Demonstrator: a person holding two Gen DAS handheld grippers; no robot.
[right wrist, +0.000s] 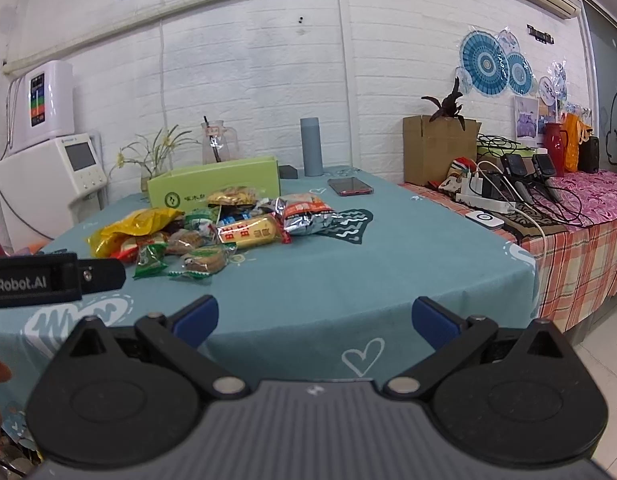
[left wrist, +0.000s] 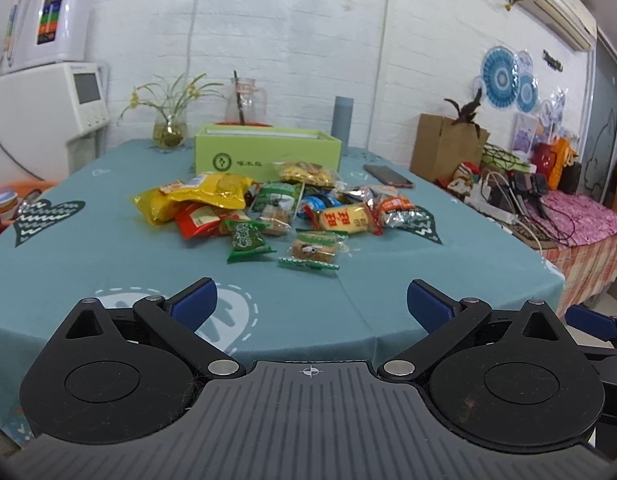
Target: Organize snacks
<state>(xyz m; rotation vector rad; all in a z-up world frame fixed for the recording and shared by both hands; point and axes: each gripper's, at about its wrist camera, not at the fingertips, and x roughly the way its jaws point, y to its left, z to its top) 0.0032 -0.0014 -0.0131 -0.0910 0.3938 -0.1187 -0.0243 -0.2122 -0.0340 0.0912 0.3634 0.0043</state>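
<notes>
A pile of snack packets (left wrist: 268, 208) lies on the teal tablecloth (left wrist: 88, 264), in front of an open green box (left wrist: 268, 152). The pile holds yellow bags (left wrist: 204, 192), a small green packet (left wrist: 246, 240), a wrapped cake (left wrist: 314, 250) and a yellow bar (left wrist: 344, 220). My left gripper (left wrist: 312, 300) is open and empty, above the table's near edge, short of the pile. My right gripper (right wrist: 314, 318) is open and empty, also near the front edge; the pile (right wrist: 212, 232) and the box (right wrist: 216, 188) lie ahead to its left. The left gripper's body (right wrist: 48, 278) shows at the left.
A phone (left wrist: 388, 176), a grey flask (left wrist: 342, 120), a glass jug (left wrist: 244, 100) and a plant vase (left wrist: 170, 128) stand behind the box. A side table (right wrist: 580, 216) with chargers, cables and a cardboard box (right wrist: 436, 148) stands to the right. Water dispenser (left wrist: 48, 112) at left.
</notes>
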